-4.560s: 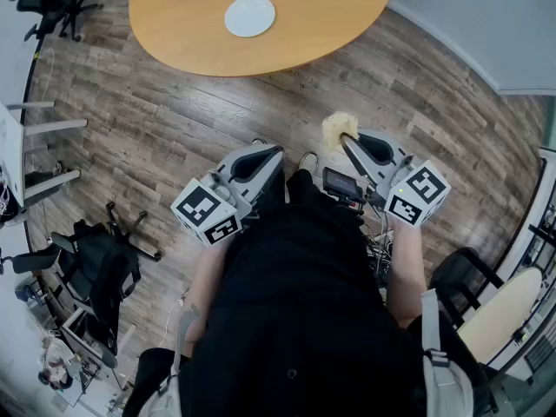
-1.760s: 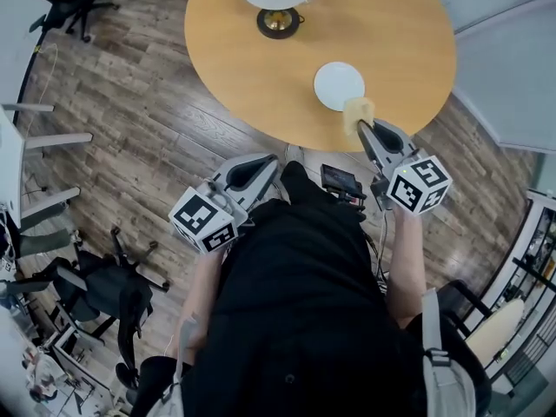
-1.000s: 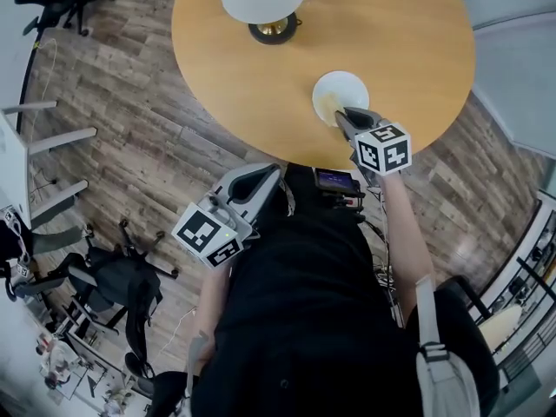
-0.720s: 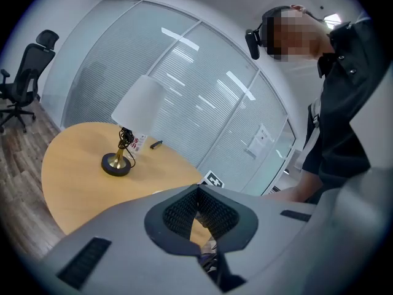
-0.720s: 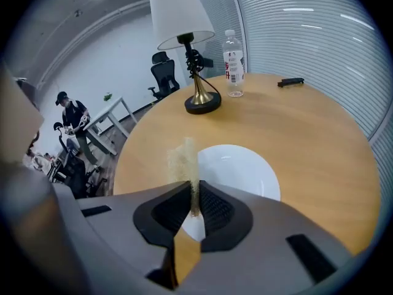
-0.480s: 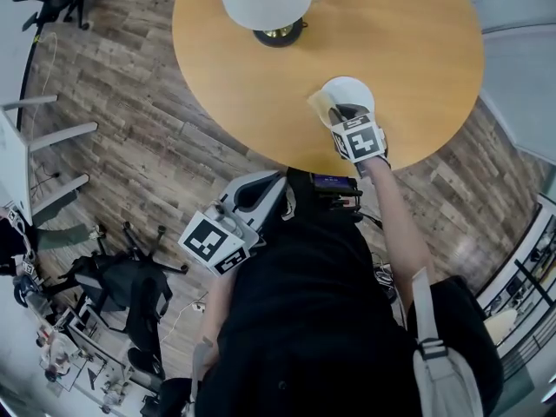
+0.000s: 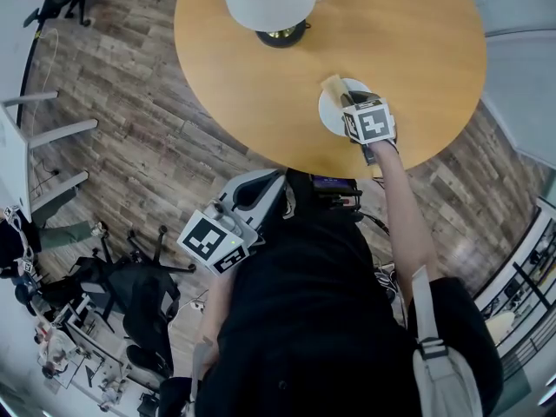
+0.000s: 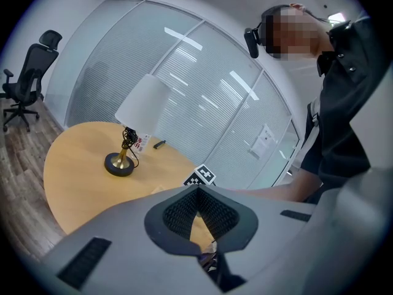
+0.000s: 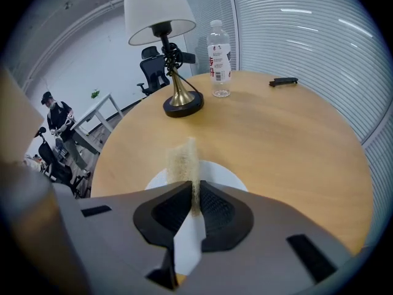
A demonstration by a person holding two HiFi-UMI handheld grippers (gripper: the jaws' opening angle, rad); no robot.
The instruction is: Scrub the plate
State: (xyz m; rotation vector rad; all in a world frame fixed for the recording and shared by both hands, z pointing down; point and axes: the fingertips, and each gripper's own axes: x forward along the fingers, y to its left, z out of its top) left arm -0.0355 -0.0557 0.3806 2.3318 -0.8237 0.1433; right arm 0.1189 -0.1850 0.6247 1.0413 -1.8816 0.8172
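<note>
Right gripper (image 9: 195,188): jaws nearly together, pinched on one yellow sponge (image 9: 183,157), which is held upright on edge. One white round plate (image 9: 228,177) is seen under it on the round wooden table (image 7: 261,85). The plate's near part is covered by the jaws; contact between sponge and plate cannot be settled. One white-shaded brass lamp (image 9: 158,8), one clear water bottle (image 9: 218,42) and one small dark object (image 9: 284,82), too small to identify, are noted beyond. The right arm is stretched forward. Left gripper (image 8: 198,190): closed, empty, kept low by the torso.
</note>
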